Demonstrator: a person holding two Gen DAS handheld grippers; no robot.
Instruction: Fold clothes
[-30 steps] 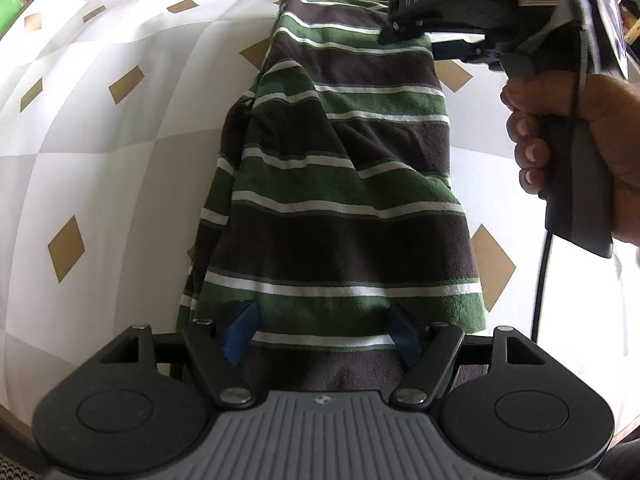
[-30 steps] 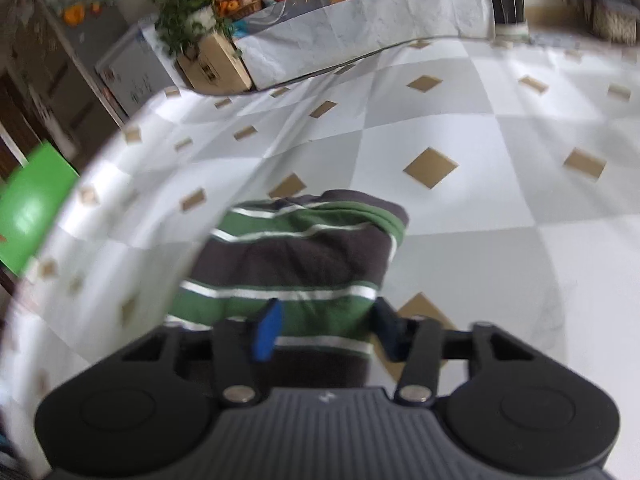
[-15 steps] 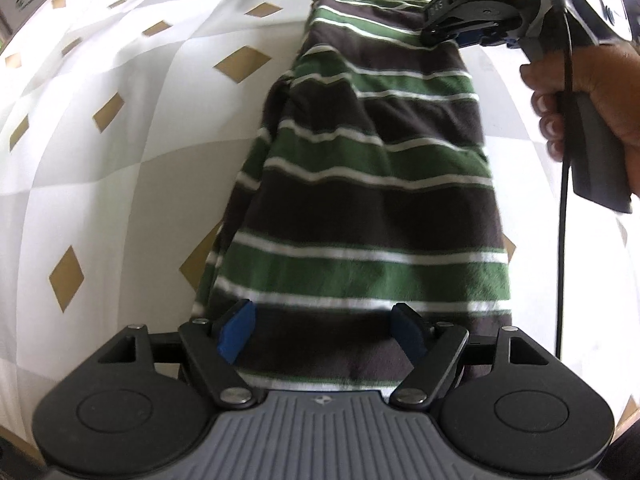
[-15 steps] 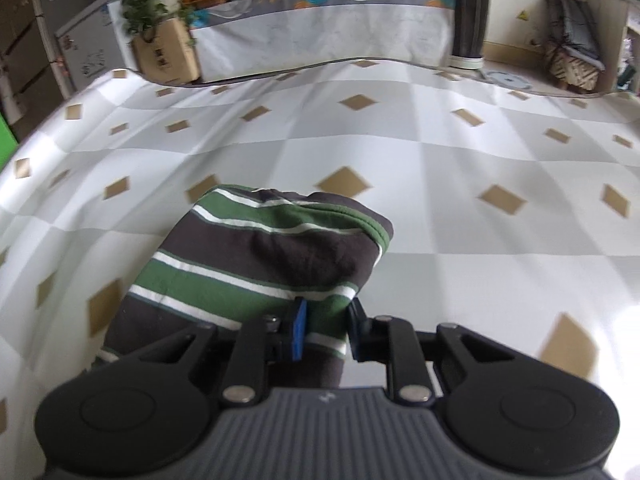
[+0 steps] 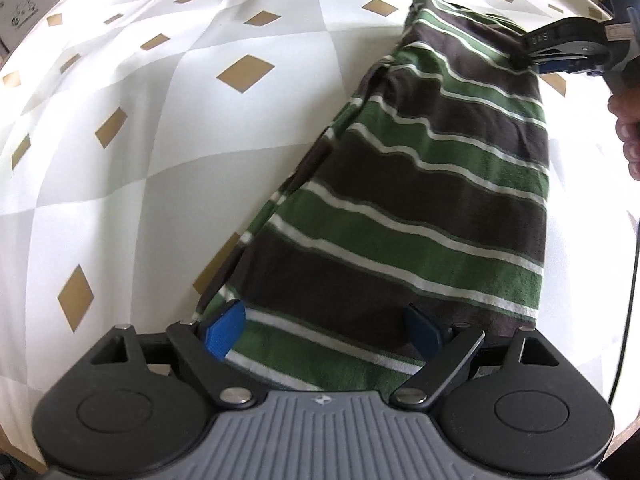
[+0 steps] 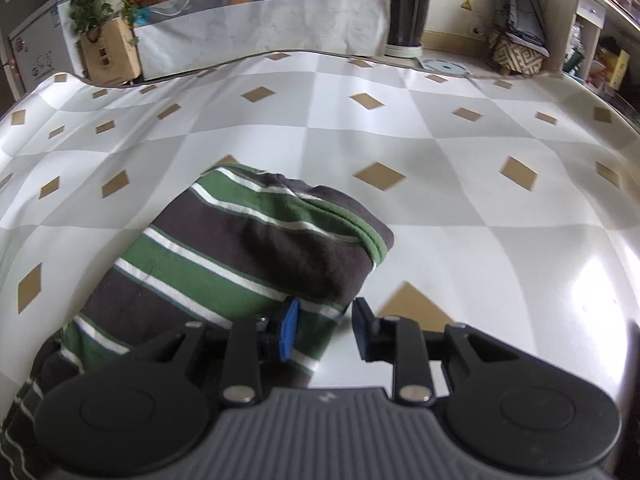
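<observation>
Covering table, checked cloth (image 5: 168, 128) with tan diamonds; striped green-brown garment (image 5: 420, 208) lies folded lengthwise on it. Left gripper (image 5: 324, 330) over garment's near end, jaws opening wide, cloth between, unpinched. Right gripper (image 6: 326, 330) at garment's far corner, jaws opening, fabric edge between.

no text clear enough to read

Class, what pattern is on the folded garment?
Garment: dark brown and green bands, thin white lines; clearest in left wrist view.
</observation>
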